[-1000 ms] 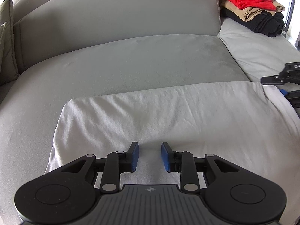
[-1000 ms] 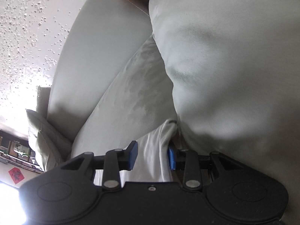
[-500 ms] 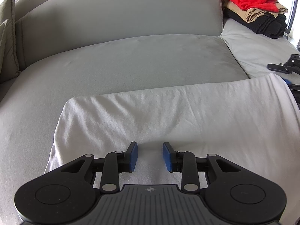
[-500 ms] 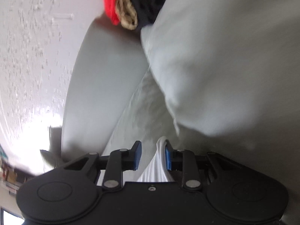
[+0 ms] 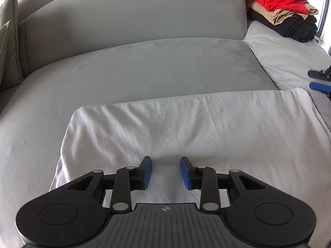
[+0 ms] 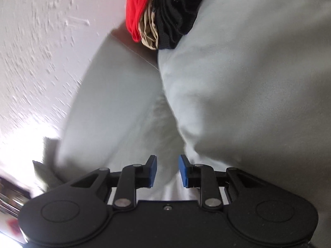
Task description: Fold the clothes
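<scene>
Soft grey suede-like sofa [image 5: 144,68]. White crinkled garment [image 5: 186,128] lies flat, folded into a band on the seat. Left gripper [image 5: 165,172] hovers spread above its near edge, pinching nothing. Right gripper [image 6: 167,170] parted, apparently empty; view blurred. Folded stack [image 5: 283,10] far right: red, tan, black.

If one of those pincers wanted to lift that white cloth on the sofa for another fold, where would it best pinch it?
Probably at the far right corner of the white cloth, coming in from the right, where the right gripper hangs. The cloth lies flat on the sofa, so its middle offers nothing to pinch, while that corner's edge is free and exposed. The left gripper could take the near edge likewise.
</scene>
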A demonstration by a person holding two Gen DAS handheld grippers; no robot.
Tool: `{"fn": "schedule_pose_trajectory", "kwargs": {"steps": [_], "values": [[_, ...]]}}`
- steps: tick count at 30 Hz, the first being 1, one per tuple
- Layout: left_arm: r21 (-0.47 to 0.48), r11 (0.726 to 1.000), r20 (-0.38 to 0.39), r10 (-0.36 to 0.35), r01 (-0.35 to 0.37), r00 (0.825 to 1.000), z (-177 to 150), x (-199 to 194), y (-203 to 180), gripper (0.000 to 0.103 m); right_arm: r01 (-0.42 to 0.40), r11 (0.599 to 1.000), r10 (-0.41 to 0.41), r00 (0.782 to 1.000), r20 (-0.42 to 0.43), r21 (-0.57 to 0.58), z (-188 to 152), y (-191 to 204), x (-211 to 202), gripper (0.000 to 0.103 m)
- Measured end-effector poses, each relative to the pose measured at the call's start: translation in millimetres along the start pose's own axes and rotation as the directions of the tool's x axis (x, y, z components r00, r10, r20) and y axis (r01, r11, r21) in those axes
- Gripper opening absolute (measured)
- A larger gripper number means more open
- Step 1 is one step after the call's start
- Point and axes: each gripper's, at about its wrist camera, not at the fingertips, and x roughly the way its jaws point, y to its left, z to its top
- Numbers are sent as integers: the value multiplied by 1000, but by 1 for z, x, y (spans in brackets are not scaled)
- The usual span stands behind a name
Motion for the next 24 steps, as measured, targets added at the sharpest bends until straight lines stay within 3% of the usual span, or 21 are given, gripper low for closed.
{"fn": "schedule_pose_trajectory", "kwargs": {"steps": [6,13,19,21,22,24], "values": [[3,1000,-1,-2,2,1000,1,0,1,33,70,992,-84,988,-132,-104,-1,9,17,28],[1,1000,-4,-3,3,1000,1,0,1,33,43,992,-71,969,-236,-119,-1,13,42,27],[-2,1000,-4,-5,5,1000,1,0,1,33,-5,1000,7,981,-193,10,-3,-1,51,27],[-4,1000,-5,-8,8,1000,2,0,2,33,-36,996,44,993,-112,78,-1,-7,42,20],[-7,1000,-5,-9,9,1000,2,0,3,33,-33,995,39,998,-57,95,0,-10,34,14],[-10,1000,-6,-10,10,1000,2,0,3,33,-22,992,19,999,31,123,3,-16,18,11]]}}
